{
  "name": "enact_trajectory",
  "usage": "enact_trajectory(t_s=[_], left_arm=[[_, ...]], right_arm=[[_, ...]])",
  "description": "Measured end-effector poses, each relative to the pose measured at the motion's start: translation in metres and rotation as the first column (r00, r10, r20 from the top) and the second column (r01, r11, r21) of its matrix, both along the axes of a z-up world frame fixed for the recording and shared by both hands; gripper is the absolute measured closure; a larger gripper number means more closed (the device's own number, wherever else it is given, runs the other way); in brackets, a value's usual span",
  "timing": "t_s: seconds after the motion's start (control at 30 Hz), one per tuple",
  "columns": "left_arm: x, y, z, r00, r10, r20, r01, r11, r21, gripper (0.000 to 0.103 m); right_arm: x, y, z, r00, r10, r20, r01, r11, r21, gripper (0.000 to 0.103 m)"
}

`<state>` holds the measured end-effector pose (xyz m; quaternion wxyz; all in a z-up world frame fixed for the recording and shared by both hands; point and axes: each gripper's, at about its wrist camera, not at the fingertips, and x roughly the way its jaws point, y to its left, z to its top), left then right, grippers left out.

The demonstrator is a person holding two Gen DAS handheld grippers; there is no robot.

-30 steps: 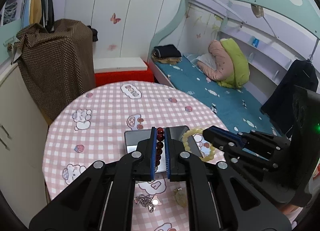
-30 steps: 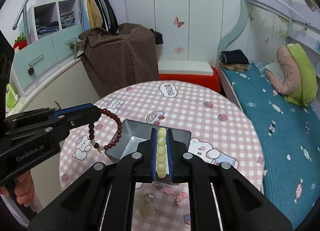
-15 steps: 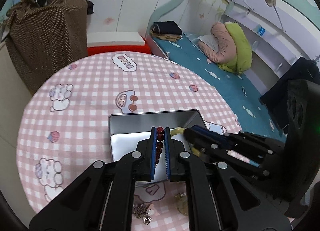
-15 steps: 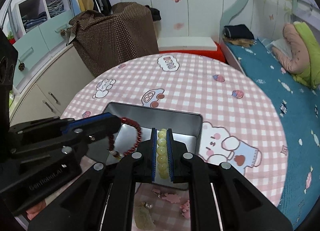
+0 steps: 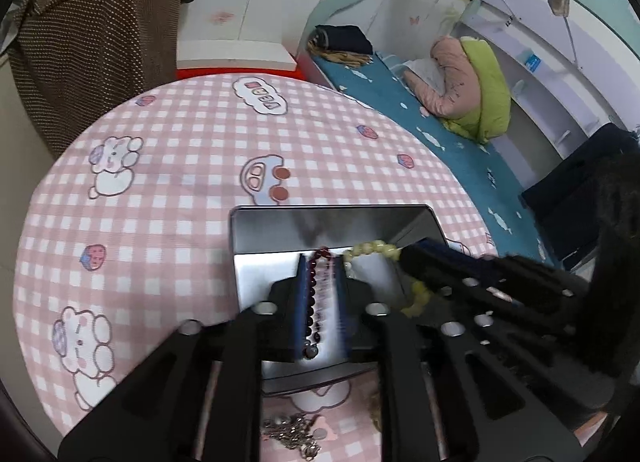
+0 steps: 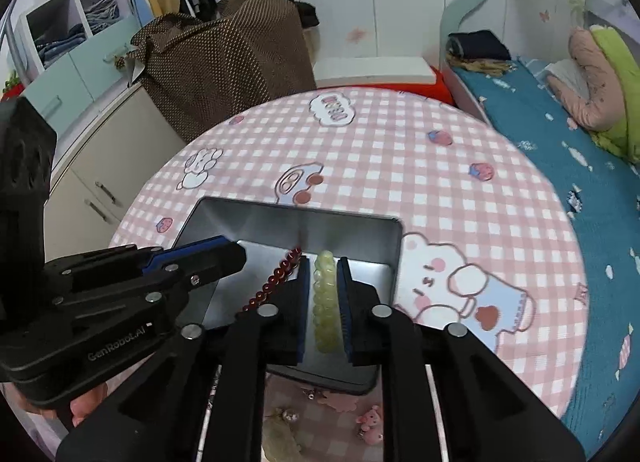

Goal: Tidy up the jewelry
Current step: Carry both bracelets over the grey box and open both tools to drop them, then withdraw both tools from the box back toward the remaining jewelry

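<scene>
A silver metal tin point(image 5: 276, 230) point(image 6: 256, 222) sits open on the pink checked round table point(image 5: 160, 166). My left gripper point(image 5: 320, 262) is down inside the tin, its jaws slightly parted, with a dark red bead bracelet point(image 5: 314, 294) point(image 6: 276, 276) lying between them on the tin floor. My right gripper point(image 6: 323, 262) is beside it in the tin, jaws slightly parted around a pale yellow bead bracelet point(image 6: 325, 302) point(image 5: 372, 250).
A silver chain point(image 5: 292, 434) lies on the table just in front of the tin. Small pink charms point(image 6: 372, 422) and a pale pendant point(image 6: 280, 438) lie there too. A bed point(image 6: 560, 134) is on the right, a cabinet point(image 6: 92, 166) on the left.
Both grippers moved down into the tin with their bracelets. The jaws of both have parted a little, and the bracelets now rest on the tin floor.
</scene>
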<state>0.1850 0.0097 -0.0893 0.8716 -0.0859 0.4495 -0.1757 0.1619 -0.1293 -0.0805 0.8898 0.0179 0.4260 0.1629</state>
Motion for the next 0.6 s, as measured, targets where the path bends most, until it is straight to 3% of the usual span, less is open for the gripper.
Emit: enact_trajectory(t_s=[0.07, 0.17, 0.6], left_arm=[[-0.006, 0.003, 0.007, 0.999, 0.017, 0.031, -0.017, 1.000, 0.020, 0.062], [-0.012, 0.006, 0.015, 0.998, 0.030, 0.061, -0.034, 0.998, 0.053, 0.052], [-0.027, 0.007, 0.022, 0.996, 0.053, 0.075, -0.060, 0.993, 0.098, 0.047]], right_arm=[[-0.004, -0.004, 0.007, 0.999, -0.022, 0.026, 0.022, 1.000, -0.016, 0.068], [-0.007, -0.010, 0.014, 0.998, -0.041, 0.054, 0.043, 0.999, -0.027, 0.053], [-0.020, -0.026, 0.022, 0.994, -0.089, 0.071, 0.090, 0.996, -0.021, 0.048]])
